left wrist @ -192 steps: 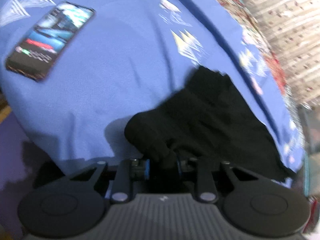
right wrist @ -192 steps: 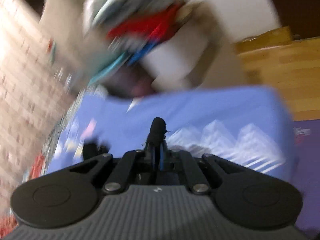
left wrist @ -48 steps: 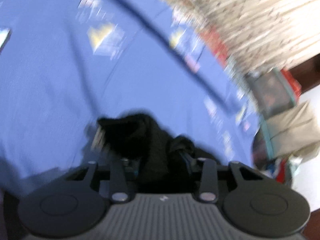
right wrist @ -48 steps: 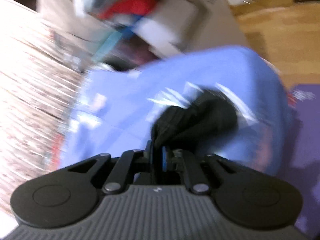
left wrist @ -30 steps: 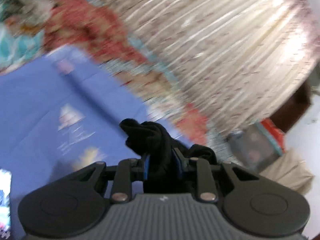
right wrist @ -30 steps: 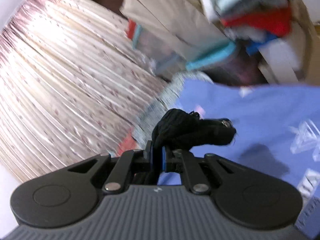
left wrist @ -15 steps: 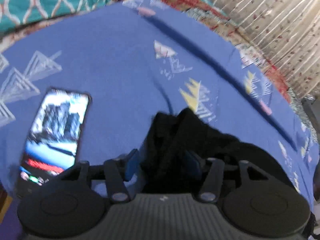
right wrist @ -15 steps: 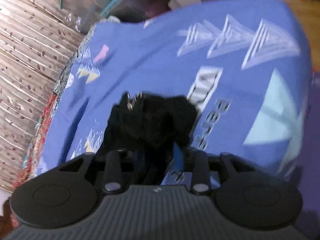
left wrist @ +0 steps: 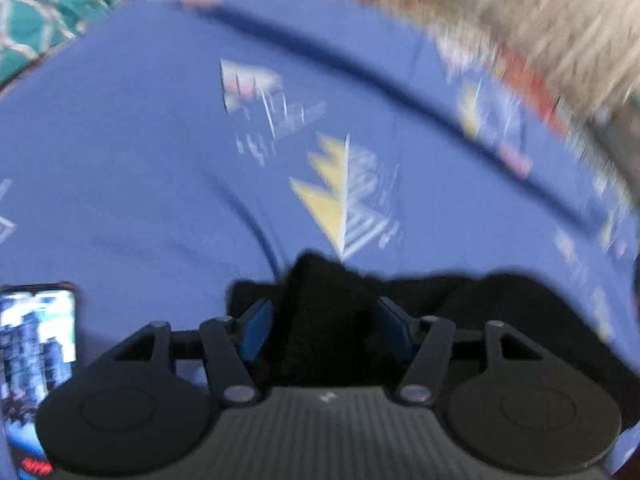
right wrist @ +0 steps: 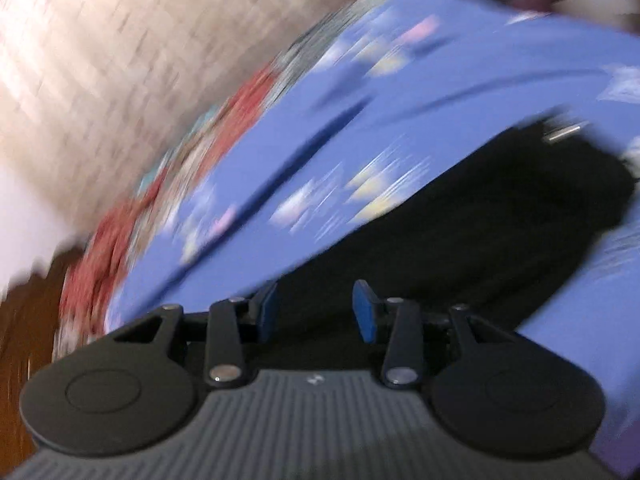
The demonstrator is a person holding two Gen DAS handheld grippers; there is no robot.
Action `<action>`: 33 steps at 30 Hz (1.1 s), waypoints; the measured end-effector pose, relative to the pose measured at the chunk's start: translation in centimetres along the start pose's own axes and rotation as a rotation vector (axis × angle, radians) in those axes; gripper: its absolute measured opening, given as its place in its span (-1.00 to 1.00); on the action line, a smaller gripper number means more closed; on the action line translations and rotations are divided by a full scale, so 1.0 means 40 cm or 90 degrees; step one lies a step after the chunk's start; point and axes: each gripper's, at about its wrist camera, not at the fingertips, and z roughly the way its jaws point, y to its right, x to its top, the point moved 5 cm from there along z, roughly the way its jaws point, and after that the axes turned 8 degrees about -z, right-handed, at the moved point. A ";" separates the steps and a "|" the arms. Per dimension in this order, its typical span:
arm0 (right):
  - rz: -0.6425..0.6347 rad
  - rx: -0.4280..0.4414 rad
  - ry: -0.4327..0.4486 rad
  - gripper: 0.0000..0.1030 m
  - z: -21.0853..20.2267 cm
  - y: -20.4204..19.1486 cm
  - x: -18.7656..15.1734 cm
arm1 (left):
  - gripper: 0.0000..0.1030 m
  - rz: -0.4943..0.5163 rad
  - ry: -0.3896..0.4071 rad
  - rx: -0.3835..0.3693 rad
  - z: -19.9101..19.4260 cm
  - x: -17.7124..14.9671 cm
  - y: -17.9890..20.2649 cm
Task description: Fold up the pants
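The black pants (left wrist: 500, 304) lie bunched on the blue printed bedsheet (left wrist: 140, 140). My left gripper (left wrist: 324, 320) stands low over their near end. A ridge of the black cloth rises between its blue pads (left wrist: 256, 330), which are spread and do not pinch it. In the right wrist view the pants (right wrist: 480, 216) stretch away to the right as a flat dark band, with a small metal piece at the far end. My right gripper (right wrist: 316, 308) is open just above the near edge of the cloth, its blue pads (right wrist: 364, 314) apart. Both views are motion-blurred.
A phone (left wrist: 36, 344) with a lit screen lies on the sheet to the left of my left gripper. A teal patterned cushion (left wrist: 40, 12) is at the far left. A red patterned blanket (right wrist: 132, 224) and a pale curtain (right wrist: 100, 60) edge the bed's far side.
Both grippers came down from the air to the bed with the pants. Their jaws spread from shut to apart and let go of the cloth, which now rests on the sheet.
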 end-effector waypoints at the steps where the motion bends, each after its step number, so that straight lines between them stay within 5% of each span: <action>1: -0.018 0.013 -0.027 -0.13 0.036 -0.042 -0.019 | -0.29 0.019 0.018 0.024 0.014 0.000 0.006; 3: -0.043 0.026 -0.082 -0.13 0.109 -0.107 -0.064 | -0.77 0.042 0.058 0.023 -0.003 0.008 0.021; 6: -0.074 0.049 -0.156 -0.13 0.195 -0.184 -0.137 | -0.82 0.016 0.159 0.019 -0.068 0.039 0.004; 7: -0.093 0.049 -0.177 -0.13 0.208 -0.204 -0.162 | -0.86 0.011 0.183 0.053 -0.067 0.042 -0.016; 9: -0.141 0.025 -0.224 -0.13 0.236 -0.238 -0.217 | -0.95 -0.004 0.213 0.206 -0.040 0.047 -0.066; 10: -0.151 0.011 -0.247 -0.13 0.237 -0.244 -0.240 | -0.94 -0.023 0.198 0.225 -0.029 0.045 -0.094; 12: -0.170 0.004 -0.262 -0.13 0.249 -0.263 -0.258 | -0.88 -0.120 0.147 0.115 -0.040 0.029 -0.141; 14: -0.230 0.033 -0.249 -0.13 0.234 -0.314 -0.256 | -0.85 -0.185 0.154 0.016 -0.096 0.006 -0.168; 17: -0.352 0.112 -0.227 -0.09 0.225 -0.439 -0.251 | -0.53 -0.189 0.191 -0.029 -0.187 -0.033 -0.179; 18: -0.394 0.150 -0.227 0.08 0.228 -0.495 -0.258 | -0.44 -0.190 0.192 -0.043 -0.208 -0.049 -0.176; 21: -0.535 0.251 -0.226 0.52 0.255 -0.671 -0.310 | -0.39 -0.193 0.191 -0.078 -0.258 -0.097 -0.180; 25: -0.738 0.342 -0.233 0.74 0.314 -0.882 -0.440 | -0.33 -0.221 0.183 -0.131 -0.299 -0.150 -0.198; 28: -0.845 0.342 -0.256 0.73 0.382 -0.971 -0.525 | -0.33 -0.240 0.171 -0.180 -0.309 -0.178 -0.202; 29: -0.865 0.333 -0.267 0.62 0.420 -1.001 -0.543 | -0.33 -0.243 0.172 -0.189 -0.311 -0.185 -0.204; 31: -0.848 0.327 -0.306 -0.61 0.469 -1.024 -0.540 | -0.33 -0.244 0.175 -0.206 -0.313 -0.196 -0.205; 32: -0.810 0.303 -0.325 -0.83 0.494 -1.032 -0.514 | -0.33 -0.245 0.174 -0.215 -0.312 -0.200 -0.205; 33: -0.763 0.288 -0.316 -0.83 0.496 -1.027 -0.477 | -0.32 -0.245 0.171 -0.225 -0.310 -0.201 -0.205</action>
